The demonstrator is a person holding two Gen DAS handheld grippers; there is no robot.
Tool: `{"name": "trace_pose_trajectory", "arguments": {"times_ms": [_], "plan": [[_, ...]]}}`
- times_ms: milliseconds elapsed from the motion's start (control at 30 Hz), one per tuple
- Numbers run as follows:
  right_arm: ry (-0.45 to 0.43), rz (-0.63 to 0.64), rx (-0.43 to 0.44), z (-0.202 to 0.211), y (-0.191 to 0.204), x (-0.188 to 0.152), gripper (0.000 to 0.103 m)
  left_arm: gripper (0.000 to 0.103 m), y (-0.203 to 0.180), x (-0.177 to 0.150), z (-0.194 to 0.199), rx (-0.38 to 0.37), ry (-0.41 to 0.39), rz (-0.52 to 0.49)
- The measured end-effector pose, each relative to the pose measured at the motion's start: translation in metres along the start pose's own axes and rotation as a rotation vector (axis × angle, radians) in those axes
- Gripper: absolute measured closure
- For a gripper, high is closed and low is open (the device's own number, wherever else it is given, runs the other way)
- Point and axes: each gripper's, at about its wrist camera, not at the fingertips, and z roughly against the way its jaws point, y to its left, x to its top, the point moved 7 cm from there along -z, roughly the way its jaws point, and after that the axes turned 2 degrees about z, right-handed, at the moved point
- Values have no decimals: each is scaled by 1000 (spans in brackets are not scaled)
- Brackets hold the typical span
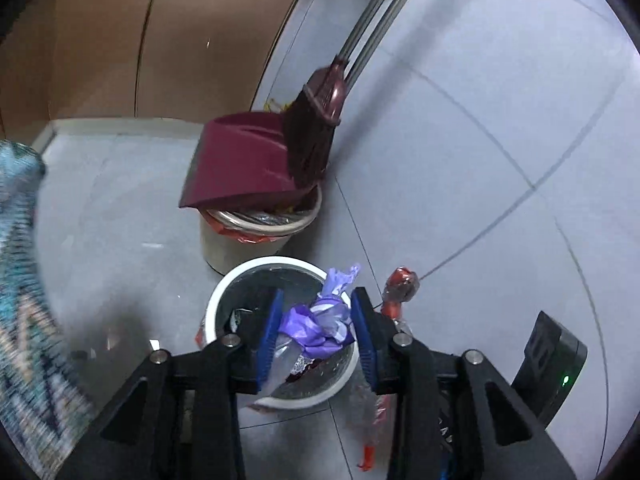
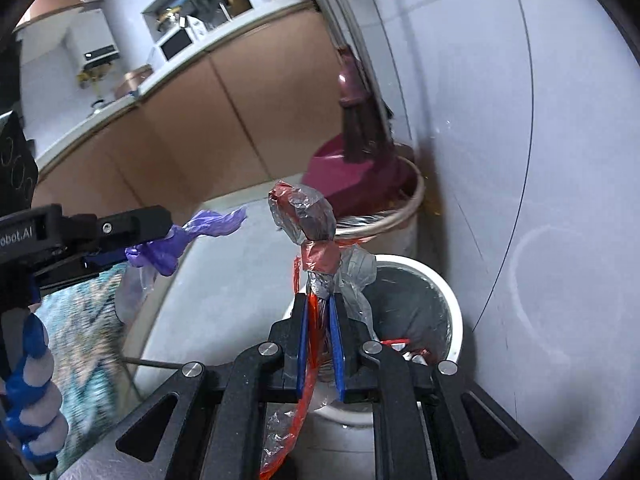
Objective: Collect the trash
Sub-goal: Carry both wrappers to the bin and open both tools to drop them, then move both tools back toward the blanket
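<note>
Purple crumpled plastic bag (image 1: 320,326) sits loosely between your left gripper (image 1: 316,320) pads, half-open, above the white round bin (image 1: 224,292); your right gripper (image 2: 320,332) pinches a red-and-clear wrapper (image 2: 310,232). Release off-centre and either may miss the rim.

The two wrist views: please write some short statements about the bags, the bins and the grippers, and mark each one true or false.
1. The right gripper is shut on a knotted red and clear plastic bag. True.
2. The crumpled purple plastic bag lies on the floor. False: it sits between the left gripper's fingers.
3. A maroon plastic dustpan rests on the beige bin. True.
4. The white round bin has a lid on. False: it is open.
</note>
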Motion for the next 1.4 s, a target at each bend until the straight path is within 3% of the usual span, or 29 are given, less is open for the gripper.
{"name": "trace_pose_trajectory", "arguments": {"times_ms": [67,200,433,567,767,867,1333,1400], "plan": [[13,-2,-24,-13,-12,1,86,63,1,3,-17,-9,14,13],[36,12,-62,-27,-23,0,64,54,4,6,-35,-39,33,38],[29,-7,-70,-12,-22,-2,63,54,7,6,-16,-56,-1,52],[0,15,-60,8,-2,2,62,54,7,4,22,-22,-68,43],[-62,59,-66,57,35,4,50,54,1,-5,96,89,-199,-4],[-93,89,-72,87,55,3,44,48,-3,-16,132,145,-258,-29],[-242,239,-49,218,159,-12,1,33,-1,-94,308,389,-507,-101],[-264,256,-45,233,173,-15,0,33,6,-107,335,423,-536,-99]]}}
